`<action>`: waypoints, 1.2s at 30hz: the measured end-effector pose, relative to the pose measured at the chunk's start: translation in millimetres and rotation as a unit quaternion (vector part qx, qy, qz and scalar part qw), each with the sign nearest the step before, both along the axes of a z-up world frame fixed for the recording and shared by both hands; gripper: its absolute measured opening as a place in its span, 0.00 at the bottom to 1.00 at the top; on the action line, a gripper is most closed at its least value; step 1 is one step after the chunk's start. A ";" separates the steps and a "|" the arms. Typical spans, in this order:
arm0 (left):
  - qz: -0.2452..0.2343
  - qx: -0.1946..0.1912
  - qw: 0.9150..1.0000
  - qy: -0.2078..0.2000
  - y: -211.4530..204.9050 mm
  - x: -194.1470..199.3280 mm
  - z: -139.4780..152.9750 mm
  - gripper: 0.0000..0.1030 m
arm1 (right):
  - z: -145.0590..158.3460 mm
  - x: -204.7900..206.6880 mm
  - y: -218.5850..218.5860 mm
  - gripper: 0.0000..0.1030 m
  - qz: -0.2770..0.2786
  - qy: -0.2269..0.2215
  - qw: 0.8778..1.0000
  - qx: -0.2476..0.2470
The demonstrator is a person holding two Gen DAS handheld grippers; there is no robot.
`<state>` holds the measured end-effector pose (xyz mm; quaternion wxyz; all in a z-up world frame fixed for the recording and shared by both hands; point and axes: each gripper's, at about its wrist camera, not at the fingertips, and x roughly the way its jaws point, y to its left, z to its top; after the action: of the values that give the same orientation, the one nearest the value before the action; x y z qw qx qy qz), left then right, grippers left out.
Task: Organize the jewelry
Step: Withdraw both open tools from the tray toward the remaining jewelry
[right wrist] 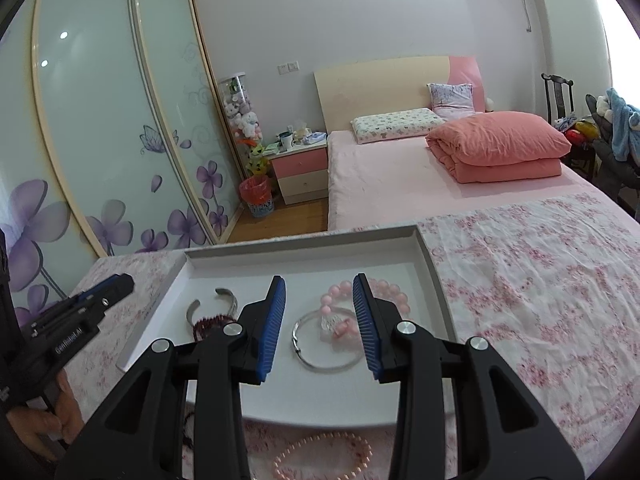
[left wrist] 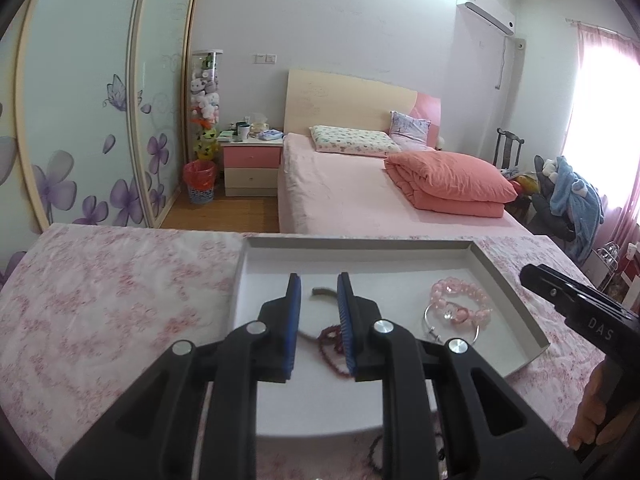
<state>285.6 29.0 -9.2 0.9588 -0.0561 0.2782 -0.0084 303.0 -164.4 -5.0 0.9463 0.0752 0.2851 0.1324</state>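
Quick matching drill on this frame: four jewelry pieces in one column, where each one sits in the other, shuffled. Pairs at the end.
Things
1. chunky pink bead bracelet
2. thin silver bangle
3. grey open metal cuff
4. small-bead pink strand

Places
A. outside the shallow white tray, on the floral cloth at the near edge
B. left part of the tray, beside the dark red bead string
C. right part of the tray, far side
D. right part of the tray, near side, lying open between the right gripper fingers' line of sight

Pairs: 1-C, 2-D, 3-B, 4-A
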 end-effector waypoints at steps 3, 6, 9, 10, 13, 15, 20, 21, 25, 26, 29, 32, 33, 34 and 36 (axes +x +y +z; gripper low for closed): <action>0.003 -0.001 1.000 0.005 3.2 -12.9 -2.0 0.20 | -1.9 -9.8 -4.9 0.36 -0.001 0.004 1.000 -0.006; 0.001 0.000 1.000 0.011 5.8 -28.7 -5.9 0.23 | -5.8 -21.3 -12.5 0.36 -0.001 0.010 1.000 -0.014; -0.005 0.000 1.000 0.020 4.0 -47.7 -11.1 0.24 | -12.0 -32.3 -18.6 0.36 -0.001 0.021 1.000 -0.020; -0.007 0.001 1.000 0.022 3.2 -52.1 -12.9 0.24 | -15.3 -36.7 -21.0 0.36 -0.001 0.027 0.999 -0.022; -0.016 0.002 0.999 0.032 1.5 -70.0 -18.9 0.25 | -23.8 -45.5 -26.3 0.36 0.001 0.045 0.999 -0.023; -0.022 0.000 0.999 0.038 -1.4 -80.9 -21.8 0.27 | -29.1 -52.1 -27.8 0.36 0.004 0.056 0.998 -0.025; -0.041 0.012 0.997 0.063 -10.0 -99.8 -34.6 0.27 | -41.8 -75.3 -27.9 0.36 0.011 0.078 0.996 -0.038; -0.042 0.014 0.997 0.067 -11.1 -100.3 -36.6 0.27 | -44.3 -79.8 -27.9 0.36 0.012 0.083 0.996 -0.043; -0.039 0.020 0.995 0.094 -12.5 -94.3 -48.6 0.27 | -56.6 -95.4 -31.3 0.36 0.011 0.109 0.993 -0.049; -0.039 0.020 0.994 0.101 -13.0 -91.0 -51.8 0.27 | -58.3 -96.7 -32.1 0.36 0.011 0.114 0.992 -0.048; -0.042 0.029 0.991 0.120 -15.2 -82.9 -62.5 0.27 | -62.7 -101.9 -33.4 0.36 0.012 0.123 0.991 -0.050; -0.039 0.036 0.989 0.135 -16.9 -76.3 -70.1 0.27 | -63.8 -105.1 -32.1 0.36 0.014 0.125 0.991 -0.054; -0.038 0.037 0.989 0.138 -17.3 -74.6 -71.8 0.26 | -64.0 -105.7 -31.9 0.36 0.015 0.126 0.990 -0.054; -0.038 0.037 0.988 0.144 -17.0 -72.6 -74.3 0.25 | -64.4 -106.0 -31.4 0.36 0.016 0.126 0.990 -0.055; -0.038 0.036 0.987 0.151 -16.6 -70.9 -76.7 0.22 | -66.3 -107.1 -30.3 0.36 0.019 0.127 0.990 -0.057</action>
<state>214.7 12.4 -85.9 0.9063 -0.0115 0.4218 -0.0262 195.9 -194.7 -71.3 0.9023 0.0323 0.4118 0.1229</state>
